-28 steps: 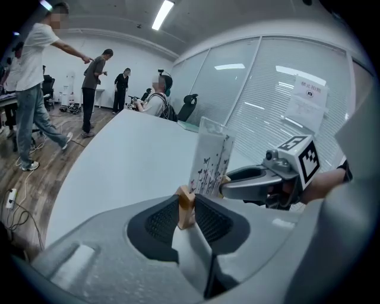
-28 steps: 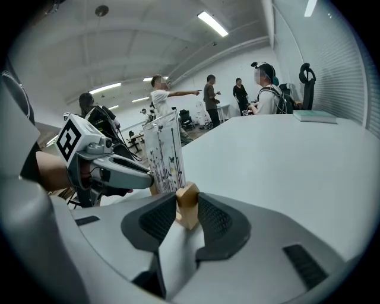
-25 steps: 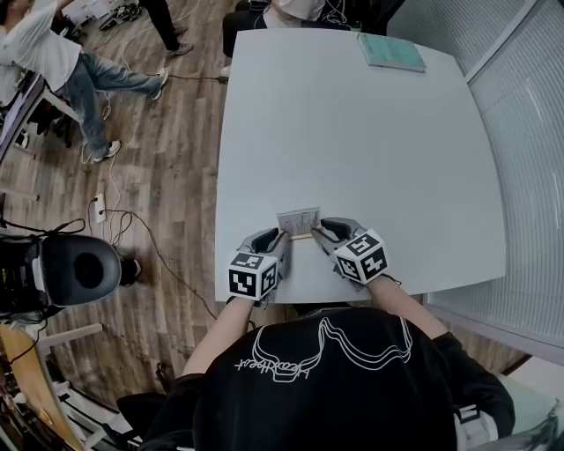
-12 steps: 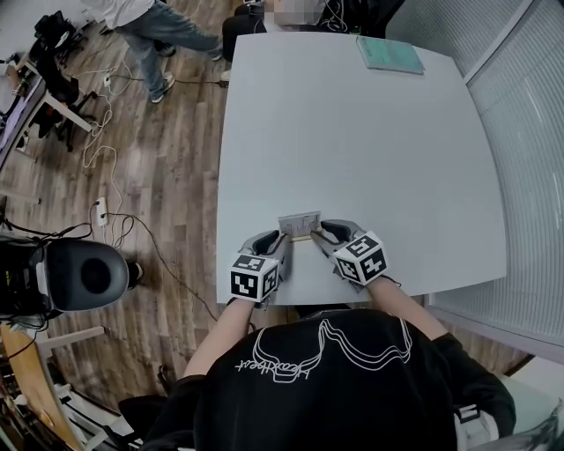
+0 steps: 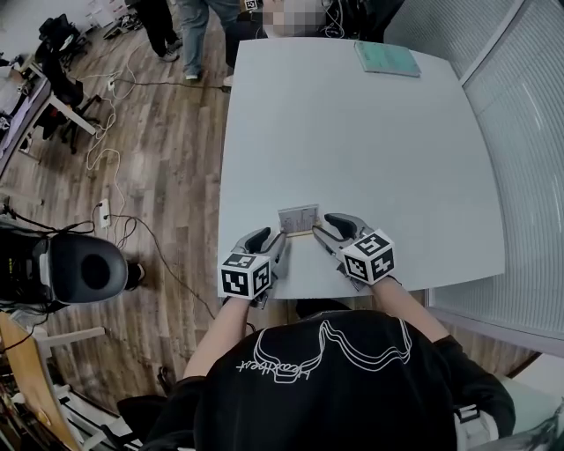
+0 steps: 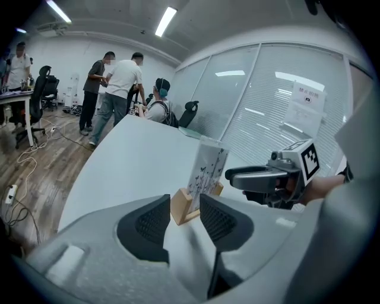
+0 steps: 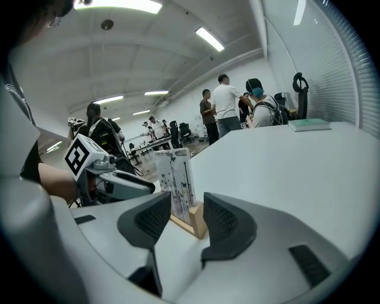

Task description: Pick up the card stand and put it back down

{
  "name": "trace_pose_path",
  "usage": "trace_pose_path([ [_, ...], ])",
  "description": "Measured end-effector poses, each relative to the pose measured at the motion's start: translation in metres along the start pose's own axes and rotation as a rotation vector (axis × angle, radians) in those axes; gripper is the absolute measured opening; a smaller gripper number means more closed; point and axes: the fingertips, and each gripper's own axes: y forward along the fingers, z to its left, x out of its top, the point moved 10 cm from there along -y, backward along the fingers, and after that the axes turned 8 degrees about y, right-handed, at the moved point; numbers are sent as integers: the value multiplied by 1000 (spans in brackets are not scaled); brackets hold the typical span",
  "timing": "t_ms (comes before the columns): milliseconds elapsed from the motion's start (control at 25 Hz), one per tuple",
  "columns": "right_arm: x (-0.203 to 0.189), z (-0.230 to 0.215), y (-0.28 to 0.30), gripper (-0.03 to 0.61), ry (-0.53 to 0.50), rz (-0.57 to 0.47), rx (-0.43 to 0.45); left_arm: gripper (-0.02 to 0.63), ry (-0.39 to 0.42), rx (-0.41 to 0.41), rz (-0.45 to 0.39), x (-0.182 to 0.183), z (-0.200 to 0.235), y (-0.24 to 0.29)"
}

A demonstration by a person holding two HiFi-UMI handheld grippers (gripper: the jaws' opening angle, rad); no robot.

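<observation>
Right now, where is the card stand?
In the head view, the card stand sits by the near edge of the table, between the left claw and the right claw.

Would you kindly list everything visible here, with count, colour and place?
table: one, white, centre
card stand: one, wooden base with white printed card, upright near table's near edge
book: one, green, table's far right corner
office chair: one, black, left of table
glass partition: one, right of table
people: a few, beyond table's far end
left tool: one, grey, jaws just opened, off stand's left end between them
right tool: one, grey, jaws just opened, off stand's right end between them
</observation>
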Motion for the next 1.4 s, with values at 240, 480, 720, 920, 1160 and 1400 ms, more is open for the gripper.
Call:
trace_pose_path([
  [240,13,18,-37,165,-6,-100,10,143,-12,30,-54,3,-11,-32],
  [480,17,42,-71,93,-5,-197,30,143,-16,5,-113,8,-37,-63],
  [720,14,74,-102,16,-27,-233,106,122,44,-51,-187,16,-75,-98],
  [920,1,100,-123,8,-35,-243,197,74,49,-96,-244,13,-102,-127],
  [1160,0,116,-144,8,-14,-277,316,35,68,-125,-311,23,-130,-145],
  [1400,-15,132,-162,8,-70,-258,329,15,100,-116,-305,15,-152,-158],
])
